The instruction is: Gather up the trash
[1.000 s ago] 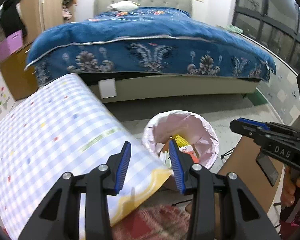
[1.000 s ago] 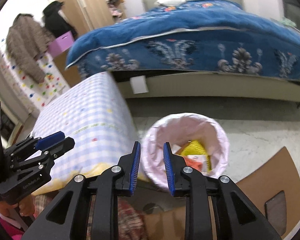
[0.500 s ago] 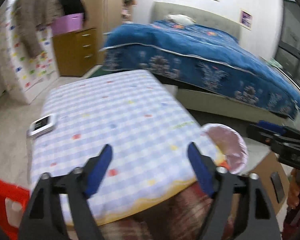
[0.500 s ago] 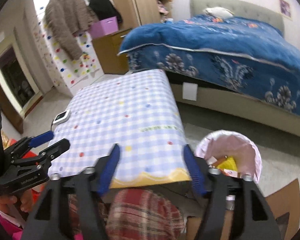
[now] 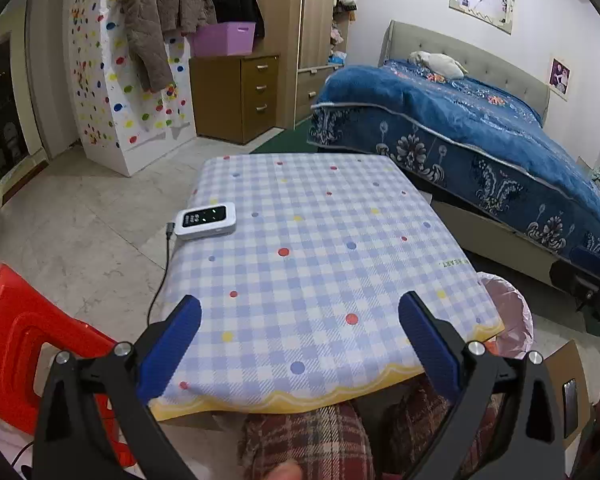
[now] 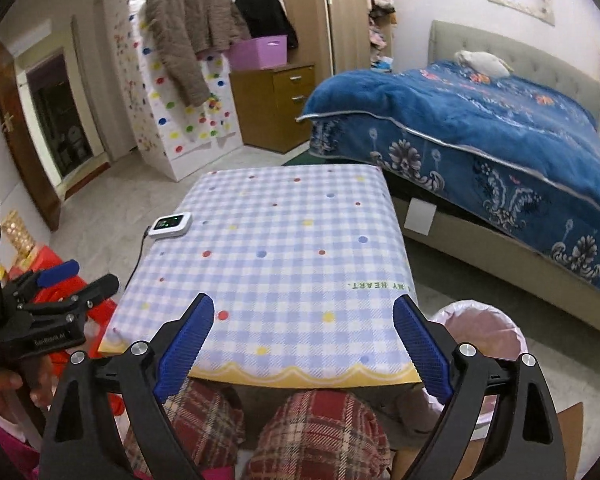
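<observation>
Trash bin (image 6: 480,328), lined with a pink bag, stands on the floor just beside the right near corner of the checked table (image 6: 284,248), partly hidden behind the right gripper's finger; in the left wrist view the same bin (image 5: 508,312) peeks out past the table's corner with an orange scrap at its rim. Nearest the cameras, the left gripper (image 5: 300,344) and the right gripper (image 6: 300,344) both hang over the table's near edge with jaws spread wide, gripping nothing. Plaid-trousered knees (image 6: 316,432) sit under that edge. Farther along the cloth, a white device (image 5: 205,220) with a lit screen lies at the left edge, its cable dropping to the floor. A red stool (image 5: 16,344) stands left. Beyond is a bed with a blue cover (image 5: 460,128).
</observation>
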Tool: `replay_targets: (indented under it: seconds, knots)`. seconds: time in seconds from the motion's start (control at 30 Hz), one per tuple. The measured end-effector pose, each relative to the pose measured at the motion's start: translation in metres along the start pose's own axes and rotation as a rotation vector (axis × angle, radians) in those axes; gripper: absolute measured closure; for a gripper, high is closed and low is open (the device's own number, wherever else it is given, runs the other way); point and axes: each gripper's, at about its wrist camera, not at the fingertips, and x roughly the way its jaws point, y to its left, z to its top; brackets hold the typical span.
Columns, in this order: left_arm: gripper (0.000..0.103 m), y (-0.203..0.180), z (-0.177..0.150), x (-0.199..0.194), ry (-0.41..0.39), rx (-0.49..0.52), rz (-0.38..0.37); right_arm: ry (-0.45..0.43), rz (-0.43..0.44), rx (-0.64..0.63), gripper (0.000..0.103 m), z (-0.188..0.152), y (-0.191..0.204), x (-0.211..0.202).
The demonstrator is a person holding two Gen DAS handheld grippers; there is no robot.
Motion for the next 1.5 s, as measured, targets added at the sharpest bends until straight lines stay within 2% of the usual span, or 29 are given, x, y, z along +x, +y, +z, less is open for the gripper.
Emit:
replay_targets:
  seconds: [0.3, 0.5, 0.87, 1.5]
  knots:
    - [0.007, -0.024, -0.005, -0.037, -0.026, 0.061, -0.020, -0.027, -0.025, 0.012, 0.012, -0.015, -0.003, -0.044]
    - [0.007, -0.036, -0.007, -0.048, -0.040, 0.089, -0.017, -0.049, -0.055, -0.001, 0.012, -0.022, -0.004, -0.063]
    - [0.007, -0.035, -0.006, -0.052, -0.049, 0.080, 0.009, -0.056, -0.071, 0.012, 0.012, -0.022, -0.012, -0.065]
    - [0.007, -0.035, -0.003, -0.047, -0.039, 0.083, -0.001, -0.048, -0.084, 0.027, 0.012, -0.024, -0.014, -0.058]
